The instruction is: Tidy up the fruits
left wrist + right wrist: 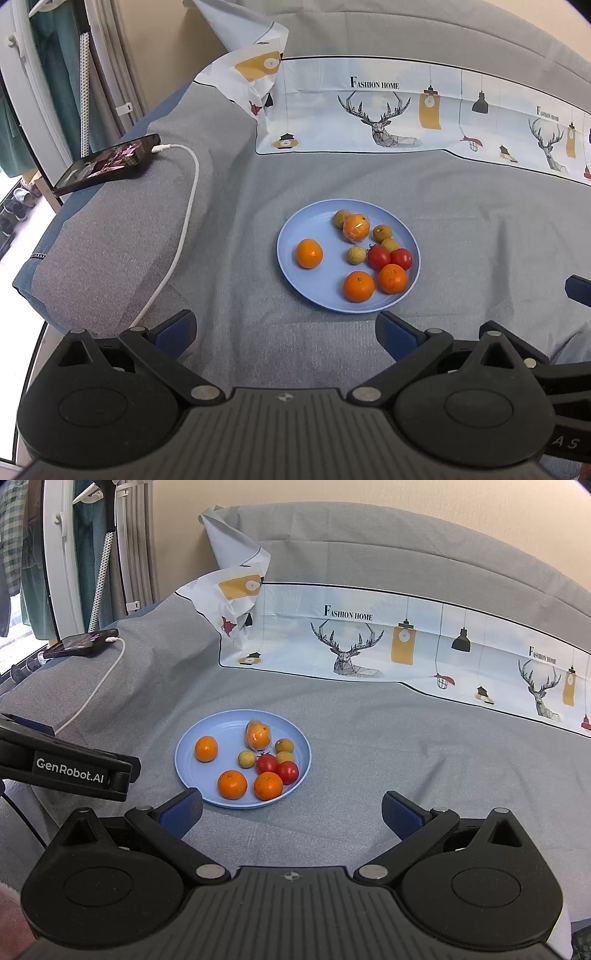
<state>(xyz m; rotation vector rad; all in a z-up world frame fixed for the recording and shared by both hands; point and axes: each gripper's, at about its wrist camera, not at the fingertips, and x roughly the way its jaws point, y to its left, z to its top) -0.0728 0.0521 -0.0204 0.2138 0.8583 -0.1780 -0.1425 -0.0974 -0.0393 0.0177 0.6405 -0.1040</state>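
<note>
A grey bedspread (pixel 258 184) covers a bed set against a beige wall, with a printed cloth (pixel 406 110) of deer and lamps laid across the far part. A phone (pixel 107 162) lies on a raised fold at the left edge, plugged into a white cable (pixel 186 221), well apart from the fruit and likely parked there just to charge.

Near the middle of the spread sits a blue plate (pixel 295 273), the only container in view. All the fruit lies on it:
- three bare oranges (pixel 309 253), one alone on the left side and two near the front rim
- a fourth orange (pixel 356 227) in a clear wrapper toward the back
- two tomatoes (pixel 378 256), touching each other
- four small yellow-brown fruits (pixel 356 255) scattered among them

The kinds are mixed rather than grouped. With everything on the plate, the scene fits fruit just gathered there as well as fruit waiting to be sorted out.

The left gripper (pixel 286 332) and the right gripper (pixel 291 812) hang just short of the plate's near rim, both with jaws spread wide and nothing between them, a stance suited to a reach in either case.
</note>
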